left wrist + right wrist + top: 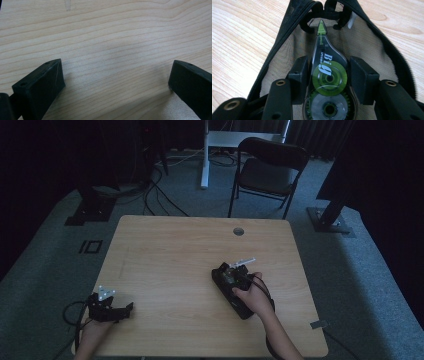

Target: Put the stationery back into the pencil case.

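Inside the open black mesh zip pouch [287, 45] on the pale wooden desk [165, 255], the right gripper [328, 67] clamps a clear green-wheeled correction tape dispenser [328, 72]. Lower it fully past the zip before releasing. The left gripper [116, 75] rests with jaws wide and empty.

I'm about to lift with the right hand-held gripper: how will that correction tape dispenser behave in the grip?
The correction tape dispenser looks like a stiff, hollow clear-plastic shell, so probably light and rigid. Its smooth curved sides may slip between the flat pads. The mesh pouch under it looks floppy and could snag its green tip.
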A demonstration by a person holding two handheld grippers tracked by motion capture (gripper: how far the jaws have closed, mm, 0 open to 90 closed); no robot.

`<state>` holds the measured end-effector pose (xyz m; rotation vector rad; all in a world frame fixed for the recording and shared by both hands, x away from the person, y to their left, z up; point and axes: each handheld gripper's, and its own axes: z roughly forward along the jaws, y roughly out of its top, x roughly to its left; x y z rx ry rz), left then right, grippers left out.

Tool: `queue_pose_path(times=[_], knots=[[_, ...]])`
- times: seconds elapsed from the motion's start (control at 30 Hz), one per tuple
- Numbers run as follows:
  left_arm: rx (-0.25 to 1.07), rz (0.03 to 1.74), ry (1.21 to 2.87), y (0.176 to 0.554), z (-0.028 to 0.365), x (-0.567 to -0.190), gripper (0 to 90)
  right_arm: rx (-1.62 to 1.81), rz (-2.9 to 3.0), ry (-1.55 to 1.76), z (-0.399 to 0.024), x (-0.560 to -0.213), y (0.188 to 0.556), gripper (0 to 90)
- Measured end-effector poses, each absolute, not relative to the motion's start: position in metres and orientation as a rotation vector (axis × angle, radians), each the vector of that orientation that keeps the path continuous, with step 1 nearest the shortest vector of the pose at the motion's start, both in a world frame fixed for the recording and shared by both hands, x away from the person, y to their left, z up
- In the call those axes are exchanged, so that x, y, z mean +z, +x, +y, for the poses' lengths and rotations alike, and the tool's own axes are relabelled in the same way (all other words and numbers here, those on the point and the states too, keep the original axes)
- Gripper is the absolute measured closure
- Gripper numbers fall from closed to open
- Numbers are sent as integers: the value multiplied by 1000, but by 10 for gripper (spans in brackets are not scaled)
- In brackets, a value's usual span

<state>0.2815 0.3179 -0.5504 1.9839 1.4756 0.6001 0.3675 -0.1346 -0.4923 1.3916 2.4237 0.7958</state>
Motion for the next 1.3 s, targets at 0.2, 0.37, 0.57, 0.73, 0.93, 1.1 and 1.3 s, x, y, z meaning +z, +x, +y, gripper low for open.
queue_pose_path(times=[0.2, 0.37, 0.57, 0.73, 0.93, 1.1, 1.3], knots=[[600, 1476, 1984, 282, 318, -550, 2, 771, 2437, 1396, -133, -495, 370, 507], [600, 1476, 1984, 282, 318, -550, 2, 714, 2450, 1392, -130, -496, 372, 507], [600, 1476, 1984, 282, 318, -550, 2, 655, 2483, 1384, -127, -499, 375, 507], [600, 1476, 1984, 282, 318, -550, 2, 624, 2504, 1381, -126, -500, 376, 505], [600, 1475, 1984, 282, 318, -550, 2, 614, 2511, 1378, -126, -501, 376, 497], [600, 1475, 1984, 282, 318, -550, 2, 663, 2508, 1403, -127, -499, 377, 465], [600, 1475, 1984, 282, 318, -550, 2, 751, 2481, 1398, -131, -492, 374, 423]])
